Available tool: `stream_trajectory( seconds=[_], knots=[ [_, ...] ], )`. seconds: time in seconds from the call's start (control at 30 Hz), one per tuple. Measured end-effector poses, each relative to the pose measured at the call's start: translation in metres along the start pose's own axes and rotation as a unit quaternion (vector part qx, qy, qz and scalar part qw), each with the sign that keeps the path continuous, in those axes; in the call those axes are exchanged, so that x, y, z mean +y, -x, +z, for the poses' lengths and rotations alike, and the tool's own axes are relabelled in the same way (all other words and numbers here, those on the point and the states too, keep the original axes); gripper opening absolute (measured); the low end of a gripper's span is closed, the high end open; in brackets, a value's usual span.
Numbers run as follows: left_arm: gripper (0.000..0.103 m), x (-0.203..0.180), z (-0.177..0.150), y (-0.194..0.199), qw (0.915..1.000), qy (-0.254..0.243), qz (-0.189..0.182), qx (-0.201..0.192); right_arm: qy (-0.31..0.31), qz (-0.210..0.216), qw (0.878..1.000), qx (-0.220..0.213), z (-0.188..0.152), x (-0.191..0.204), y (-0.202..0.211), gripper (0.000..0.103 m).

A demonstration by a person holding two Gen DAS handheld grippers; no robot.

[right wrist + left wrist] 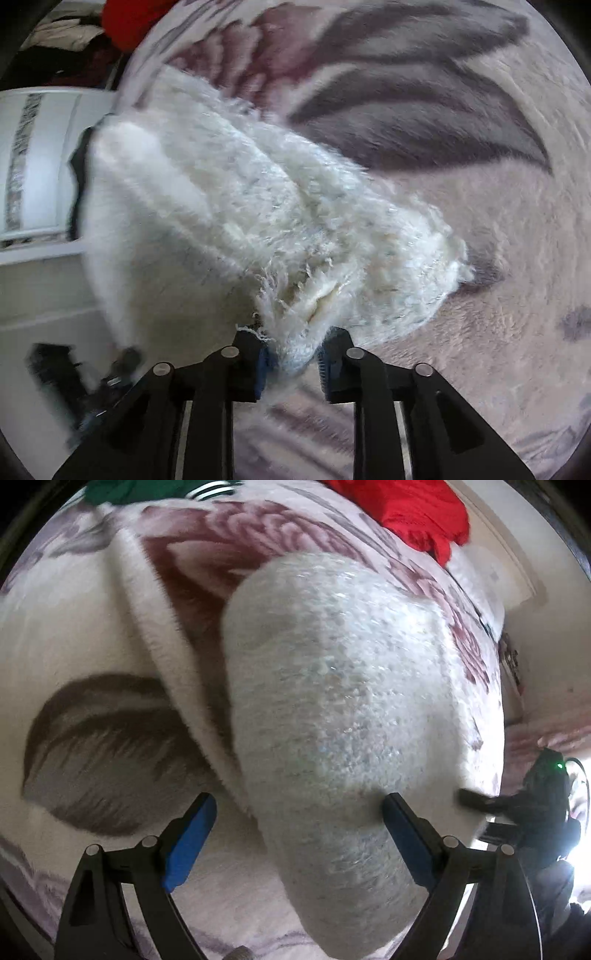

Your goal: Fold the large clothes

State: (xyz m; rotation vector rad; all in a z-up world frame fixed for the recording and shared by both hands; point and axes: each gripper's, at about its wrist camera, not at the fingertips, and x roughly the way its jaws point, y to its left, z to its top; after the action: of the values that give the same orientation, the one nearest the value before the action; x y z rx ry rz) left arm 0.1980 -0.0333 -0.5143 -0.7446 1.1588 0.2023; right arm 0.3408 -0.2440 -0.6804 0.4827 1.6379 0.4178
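A bed covered by a blanket (92,635) printed with large mauve and grey flowers fills most of both views. In the left wrist view a crease in it runs from the upper left down toward the centre.

The fluffy white garment (332,701) is laid on the blanket. In the left wrist view it is seen as a long, rounded bundle stretching from the upper centre to the bottom edge of the frame. In the right wrist view the garment (229,206) is spread from the left of the frame toward the lower centre, where a frayed, shaggy edge is gathered.

A red cloth (417,513) is seen at the top right of the left wrist view, and a green cloth (122,489) at the top left. A white cabinet (40,162) is visible at the left edge of the right wrist view.

The left gripper (299,834) is held wide apart, released, with the garment passing between its blue pads; the right-hand pad appears to touch the fabric, the left-hand one stands clear of it.

The right gripper (293,363) is seen at the bottom centre of its view. A tuft of the garment's edge sits between its partly parted fingers; whether the pads press on it cannot be told.
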Motion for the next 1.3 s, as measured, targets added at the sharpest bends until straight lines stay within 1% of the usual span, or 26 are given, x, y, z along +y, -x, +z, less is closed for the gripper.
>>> stream_trajectory(
  seconds=[0.03, 0.1, 0.13, 0.17, 0.2, 0.3, 0.37, 0.4, 0.43, 0.53, 0.57, 0.6, 0.63, 0.7, 0.73, 0.8, 0.83, 0.9, 0.93, 1.0, 1.07, 1.1, 1.13, 1.2, 1.23, 1.3],
  knots=[
    [0.093, 0.008, -0.001, 0.002, 0.9998, 0.016, -0.008, -0.002, 0.008, -0.004, 1.0, -0.004, 0.006, 0.001, 0.007, 0.069],
    [0.093, 0.022, -0.002, 0.003, 0.9987, 0.045, -0.023, -0.005, 0.034, 0.0, 0.999, -0.014, 0.017, 0.004, 0.019, 0.085],
    [0.093, 0.031, -0.002, 0.002, 0.997, 0.066, -0.04, -0.01, 0.056, 0.002, 0.998, -0.013, 0.029, 0.006, 0.02, 0.092],
    [0.093, 0.034, -0.003, -0.001, 0.9959, 0.074, -0.051, -0.011, 0.071, 0.008, 0.997, -0.008, 0.039, 0.008, 0.018, 0.093],
    [0.093, 0.038, -0.002, -0.005, 0.9941, 0.084, -0.068, -0.009, 0.089, 0.017, 0.996, 0.009, 0.052, 0.009, 0.01, 0.096],
    [0.093, 0.042, 0.005, -0.024, 0.9856, 0.09, -0.143, -0.006, 0.125, 0.027, 0.99, 0.063, 0.086, 0.01, -0.021, 0.099],
    [0.091, 0.04, 0.012, -0.033, 0.9814, 0.088, -0.17, -0.012, 0.134, 0.046, 0.983, 0.119, 0.103, 0.008, -0.052, 0.101],
    [0.09, 0.038, 0.015, -0.036, 0.9809, 0.085, -0.174, -0.015, 0.132, 0.059, 0.979, 0.146, 0.108, 0.006, -0.065, 0.103],
    [0.078, 0.034, 0.019, -0.038, 0.9813, 0.079, -0.174, -0.022, 0.131, 0.067, 0.976, 0.158, 0.11, 0.005, -0.073, 0.103],
    [0.06, 0.021, 0.031, -0.036, 0.9826, 0.058, -0.173, -0.034, 0.12, 0.09, 0.976, 0.156, 0.107, -0.002, -0.074, 0.103],
    [0.059, 0.016, 0.037, -0.034, 0.983, 0.052, -0.174, -0.028, 0.108, 0.101, 0.978, 0.149, 0.102, -0.008, -0.071, 0.1],
    [0.059, 0.013, 0.043, -0.031, 0.9838, 0.045, -0.172, -0.022, 0.094, 0.113, 0.979, 0.142, 0.1, -0.014, -0.065, 0.085],
    [0.059, 0.01, 0.05, -0.03, 0.9847, 0.041, -0.168, -0.019, 0.066, 0.136, 0.98, 0.131, 0.086, -0.019, -0.059, 0.067],
    [0.059, 0.008, 0.062, -0.027, 0.9859, 0.022, -0.166, -0.01, 0.01, 0.167, 0.981, 0.103, 0.063, -0.032, -0.045, 0.06],
    [0.058, 0.007, 0.068, -0.027, 0.9861, 0.006, -0.166, -0.008, -0.021, 0.188, 0.977, 0.095, 0.05, -0.038, -0.042, 0.057],
    [0.06, 0.006, 0.077, -0.029, 0.9862, -0.039, -0.161, 0.013, -0.071, 0.217, 0.97, 0.087, 0.014, -0.051, -0.036, 0.055],
    [0.068, 0.005, 0.081, -0.036, 0.985, -0.062, -0.157, 0.037, -0.088, 0.225, 0.967, 0.087, -0.004, -0.056, -0.038, 0.05],
    [0.073, 0.009, 0.085, -0.043, 0.9826, -0.061, -0.163, 0.065, -0.115, 0.227, 0.963, 0.084, -0.029, -0.065, -0.039, 0.049],
    [0.074, 0.014, 0.085, -0.044, 0.9817, -0.049, -0.167, 0.078, -0.115, 0.217, 0.967, 0.074, -0.037, -0.066, -0.038, 0.053],
    [0.074, 0.023, 0.085, -0.04, 0.9806, -0.016, -0.171, 0.095, -0.125, 0.21, 0.967, 0.075, -0.038, -0.073, -0.033, 0.062],
    [0.073, 0.031, 0.078, -0.028, 0.9818, 0.001, -0.166, 0.091, -0.127, 0.195, 0.971, 0.062, -0.03, -0.083, -0.014, 0.062],
    [0.073, 0.035, 0.074, -0.017, 0.9832, 0.008, -0.163, 0.081, -0.122, 0.179, 0.975, 0.047, -0.024, -0.085, 0.0, 0.064],
    [0.073, 0.038, 0.073, -0.009, 0.9838, 0.012, -0.164, 0.072, -0.104, 0.152, 0.983, 0.02, -0.016, -0.084, 0.02, 0.067],
    [0.073, 0.04, 0.069, 0.001, 0.9866, 0.022, -0.152, 0.056, -0.073, 0.126, 0.989, -0.013, -0.003, -0.083, 0.06, 0.072],
    [0.073, 0.041, 0.064, 0.003, 0.9875, 0.022, -0.147, 0.053, -0.051, 0.118, 0.991, -0.025, 0.005, -0.076, 0.077, 0.072],
    [0.073, 0.037, 0.06, -0.005, 0.9892, 0.018, -0.137, 0.05, -0.022, 0.121, 0.992, -0.024, 0.017, -0.064, 0.089, 0.076]
  ],
)
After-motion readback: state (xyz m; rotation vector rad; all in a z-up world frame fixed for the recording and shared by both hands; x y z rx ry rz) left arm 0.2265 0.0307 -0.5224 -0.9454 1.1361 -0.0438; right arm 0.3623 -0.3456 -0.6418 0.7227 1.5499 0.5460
